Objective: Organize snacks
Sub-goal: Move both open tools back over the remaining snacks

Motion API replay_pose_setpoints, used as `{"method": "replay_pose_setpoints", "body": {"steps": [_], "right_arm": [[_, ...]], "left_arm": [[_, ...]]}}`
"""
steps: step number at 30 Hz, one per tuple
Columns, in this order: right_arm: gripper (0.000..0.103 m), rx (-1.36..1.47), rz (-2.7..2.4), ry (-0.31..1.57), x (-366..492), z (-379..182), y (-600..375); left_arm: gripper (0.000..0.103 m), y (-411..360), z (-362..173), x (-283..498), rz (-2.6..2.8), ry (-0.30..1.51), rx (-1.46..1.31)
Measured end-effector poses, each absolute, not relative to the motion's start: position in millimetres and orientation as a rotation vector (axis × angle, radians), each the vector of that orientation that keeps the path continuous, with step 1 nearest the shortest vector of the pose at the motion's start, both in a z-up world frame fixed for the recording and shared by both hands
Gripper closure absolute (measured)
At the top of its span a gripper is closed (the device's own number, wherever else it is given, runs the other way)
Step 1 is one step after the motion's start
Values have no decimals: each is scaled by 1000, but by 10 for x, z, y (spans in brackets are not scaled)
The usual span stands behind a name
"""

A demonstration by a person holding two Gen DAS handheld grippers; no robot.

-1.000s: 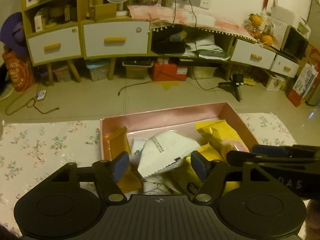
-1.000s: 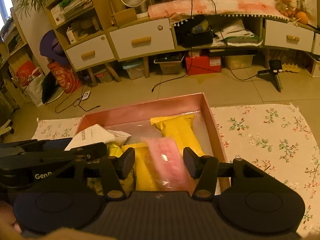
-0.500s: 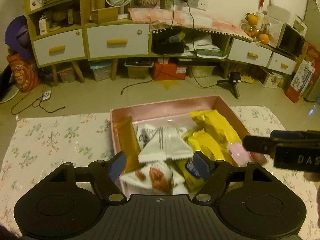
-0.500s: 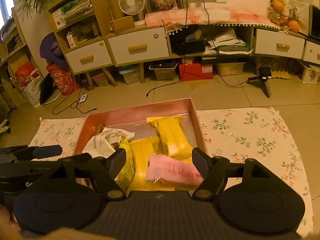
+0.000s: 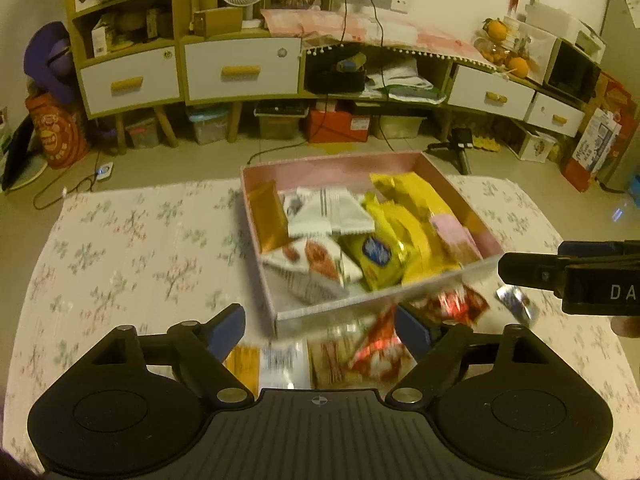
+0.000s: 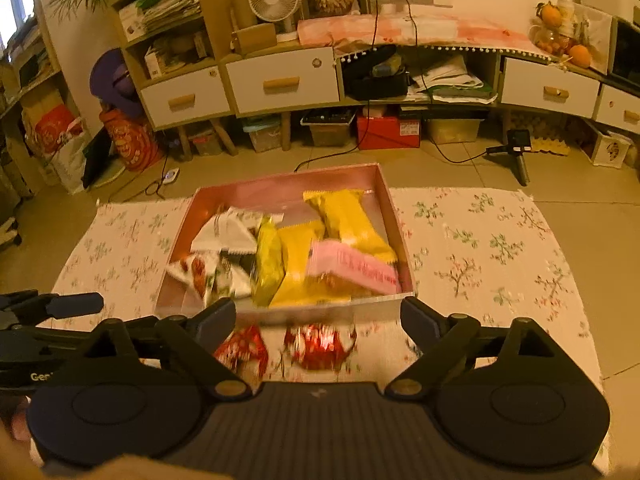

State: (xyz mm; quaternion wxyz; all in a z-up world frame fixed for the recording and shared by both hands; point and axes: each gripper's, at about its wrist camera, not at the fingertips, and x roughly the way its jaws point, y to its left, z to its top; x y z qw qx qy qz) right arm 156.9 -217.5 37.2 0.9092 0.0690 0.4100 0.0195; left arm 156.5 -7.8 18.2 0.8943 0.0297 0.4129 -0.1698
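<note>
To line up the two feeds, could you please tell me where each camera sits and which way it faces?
Left wrist: on the left gripper, looking forward and down at the pink box from its near-left; the right gripper shows at right.
Right wrist: on the right gripper, facing the box squarely; the left gripper shows at left.
Shared: box, red snack packets, floral cloth, white-drawer cabinets.

Both wrist views overlook the pink box (image 5: 340, 168) (image 6: 288, 184).
</note>
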Motion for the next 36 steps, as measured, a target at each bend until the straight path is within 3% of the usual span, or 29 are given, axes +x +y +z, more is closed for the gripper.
{"method": "replay_pose_setpoints", "body": {"steps": [16,36], "right_arm": [[4,83,53,876,1143,230,-1863],[1,-111,95,915,1009,-280,-1549]], "left_arm": [[6,406,-11,1001,-288,902,58],[5,1021,-476,993,-264,857,205]]}}
